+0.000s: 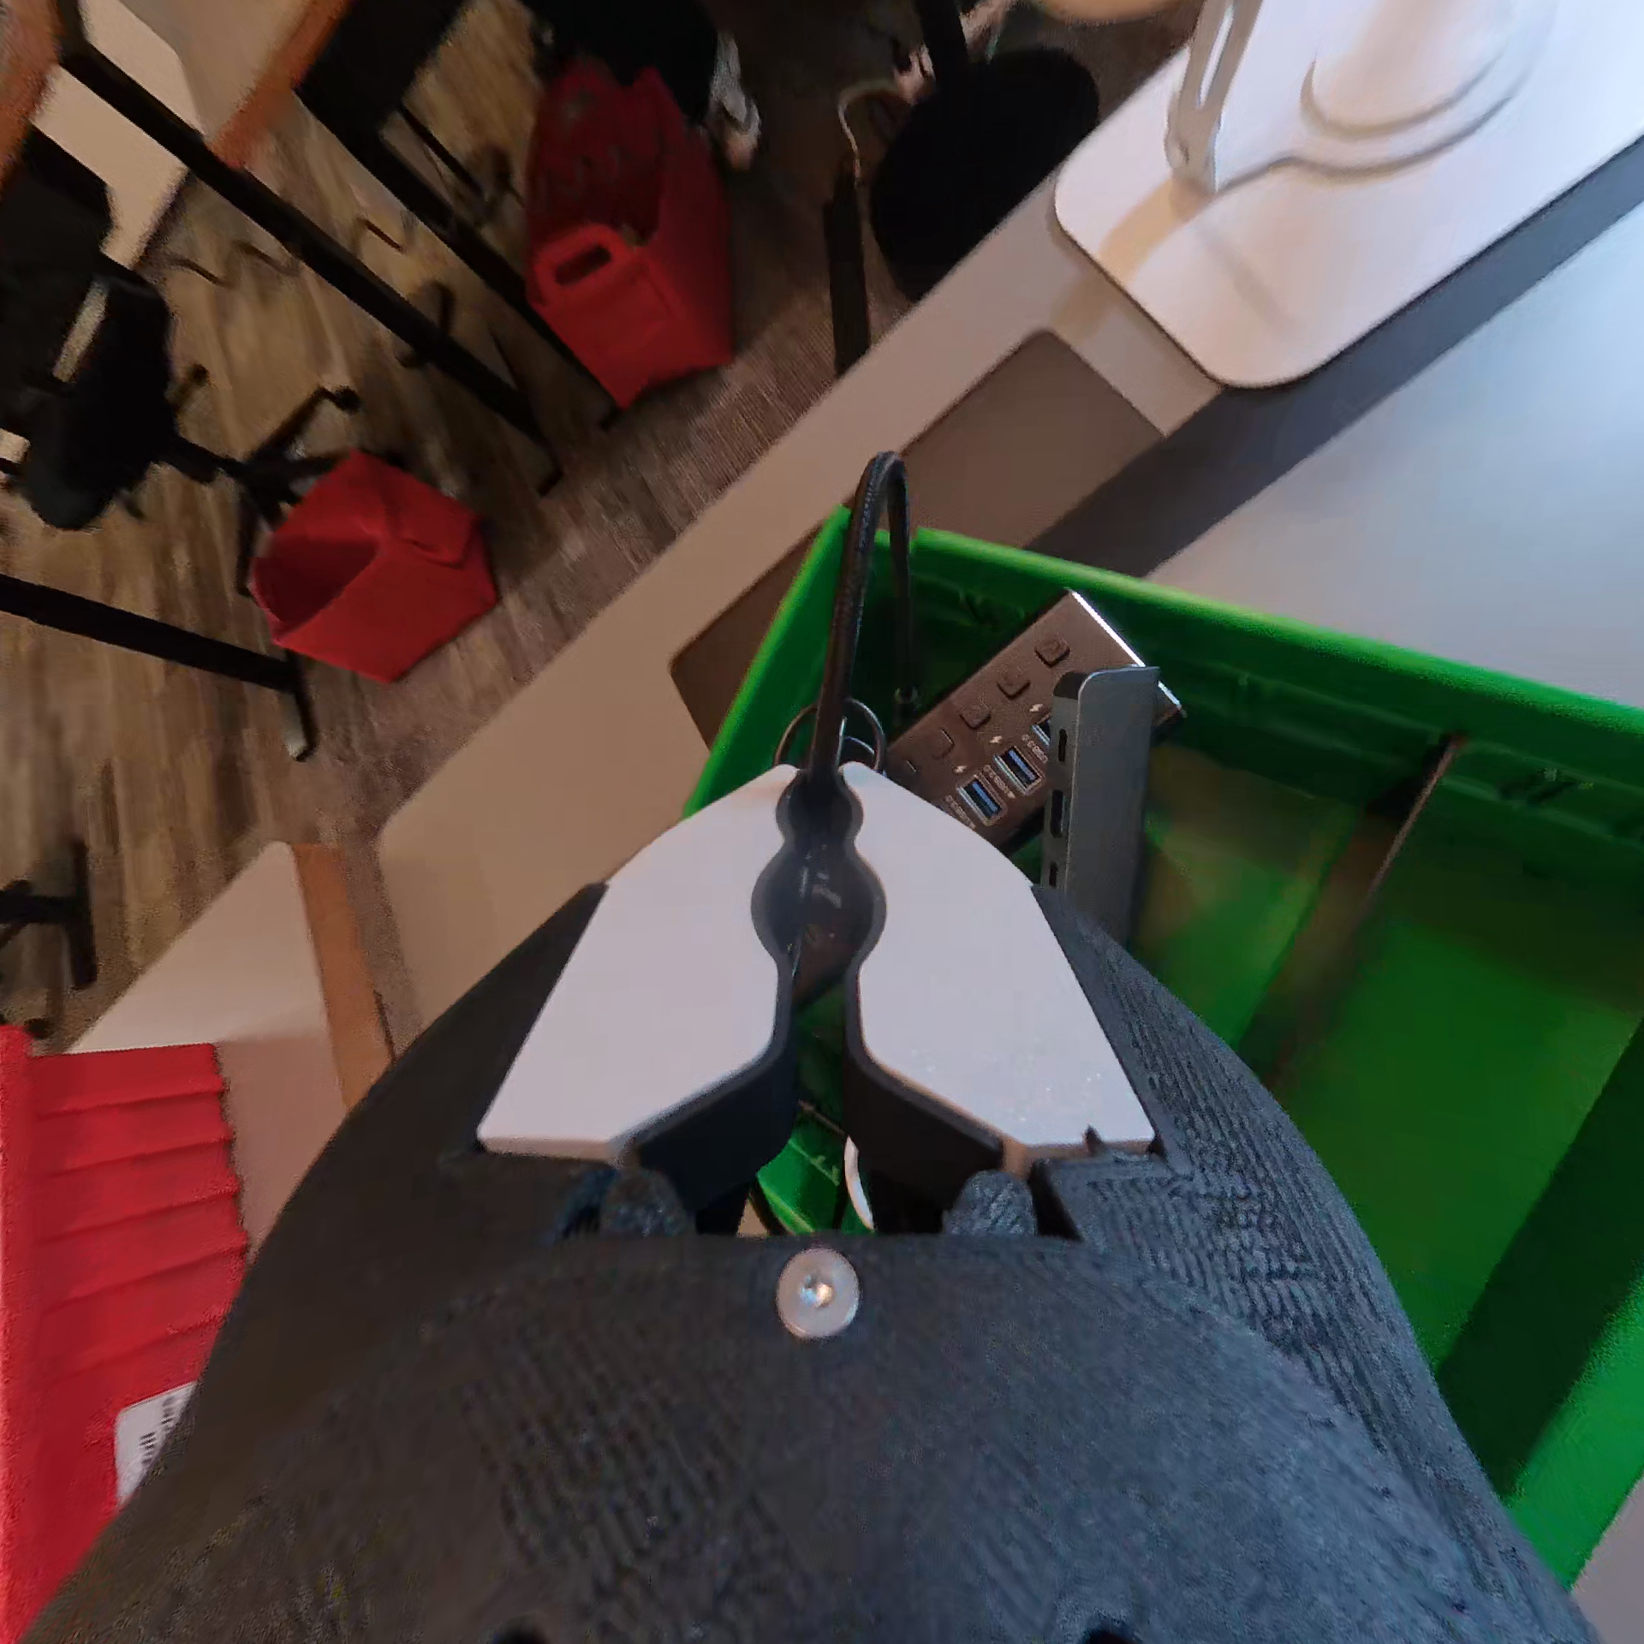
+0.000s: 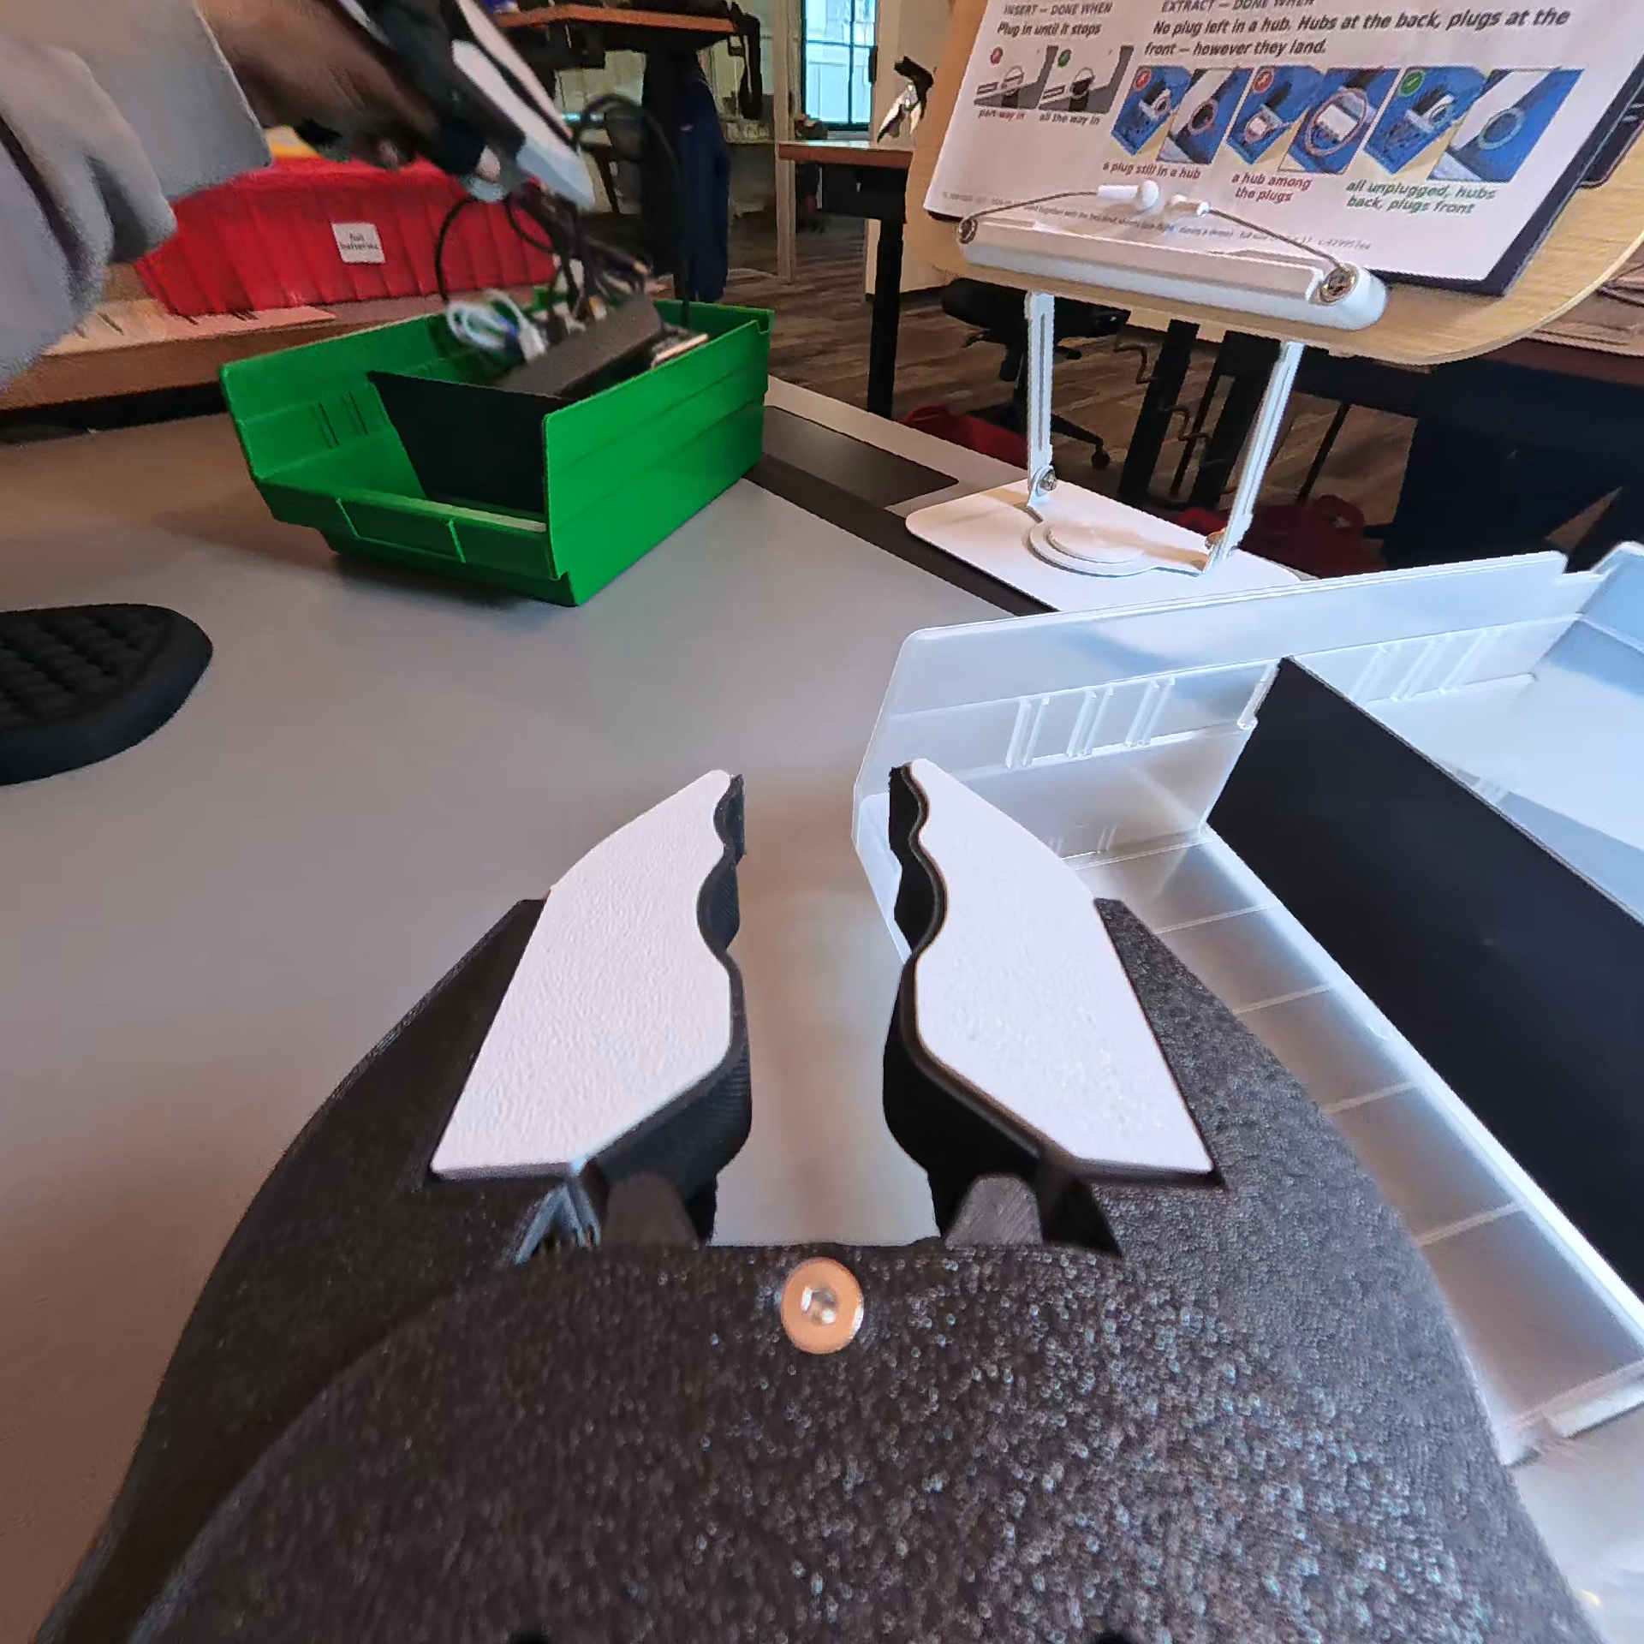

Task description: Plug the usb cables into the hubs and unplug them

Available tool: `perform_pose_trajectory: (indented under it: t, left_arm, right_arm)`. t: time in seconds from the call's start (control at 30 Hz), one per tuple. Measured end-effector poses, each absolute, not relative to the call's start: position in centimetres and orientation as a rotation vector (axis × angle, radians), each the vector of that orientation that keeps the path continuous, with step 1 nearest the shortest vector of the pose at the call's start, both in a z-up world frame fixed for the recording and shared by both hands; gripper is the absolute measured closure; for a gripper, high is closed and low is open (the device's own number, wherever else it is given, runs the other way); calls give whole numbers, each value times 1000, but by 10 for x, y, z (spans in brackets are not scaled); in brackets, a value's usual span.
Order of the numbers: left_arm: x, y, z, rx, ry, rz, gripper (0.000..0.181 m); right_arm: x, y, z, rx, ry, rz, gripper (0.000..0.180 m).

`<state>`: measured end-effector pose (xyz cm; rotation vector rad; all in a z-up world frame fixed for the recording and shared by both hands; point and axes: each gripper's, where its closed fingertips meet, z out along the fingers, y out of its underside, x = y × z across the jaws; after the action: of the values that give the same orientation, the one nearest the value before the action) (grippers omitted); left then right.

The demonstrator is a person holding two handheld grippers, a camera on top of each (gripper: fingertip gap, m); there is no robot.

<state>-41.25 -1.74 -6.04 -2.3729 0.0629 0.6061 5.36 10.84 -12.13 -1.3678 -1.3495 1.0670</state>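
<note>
Two hubs (image 1: 1050, 721) crowd the green bin (image 1: 1334, 890); left hand-held gripper (image 1: 823, 783) pinches a black cable (image 1: 867, 578), right hand-held gripper (image 2: 814, 801) gapes.

The left wrist camera looks steeply down from close above the green bin (image 1: 1334, 1023) at the bench (image 1: 1468, 463) edge, while the right looks level and low across the bench (image 2: 400, 845), sharing that green bin (image 2: 658, 498) farther off.

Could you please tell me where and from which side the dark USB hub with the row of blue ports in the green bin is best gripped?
Probably across its long, narrow sides at the free upper end, from above: the dark USB hub leans tilted in the green bin, a grey hub crowds its lower end, and its port face should stay clear.
</note>
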Motion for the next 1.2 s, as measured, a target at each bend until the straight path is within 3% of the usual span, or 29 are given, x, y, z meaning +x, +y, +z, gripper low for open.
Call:
perform_pose_trajectory:
  t: [0.03,0.27,0.63,0.77,0.83,0.9,1.0,1.2]
  left_arm:
    - [-412,-16,-50,-2335,64,632,176]
    - [-400,-7,-16,-2176,35,632,176]
    - [-411,-15,-93,-2388,2,646,176]
    - [-422,-17,-95,-2375,-50,666,175]
    - [-423,-19,-95,-2378,-50,672,168]
    - [-416,-20,-91,-2373,-41,659,146]
    - [-385,-22,-87,-2346,25,551,136]
    - [-356,-48,-130,-2542,153,485,141]
  right_arm:
    - [53,107,-122,-1366,-1358,1058,148]
    - [53,102,-129,-1352,-1414,1003,148]
    - [52,94,-135,-1342,-1461,987,149]
    - [51,94,-137,-1347,-1468,987,149]
    - [51,95,-137,-1347,-1467,986,149]
    - [52,95,-137,-1348,-1466,982,149]
    - [53,97,-136,-1344,-1461,974,149]
    - [51,96,-138,-1367,-1452,1017,150]
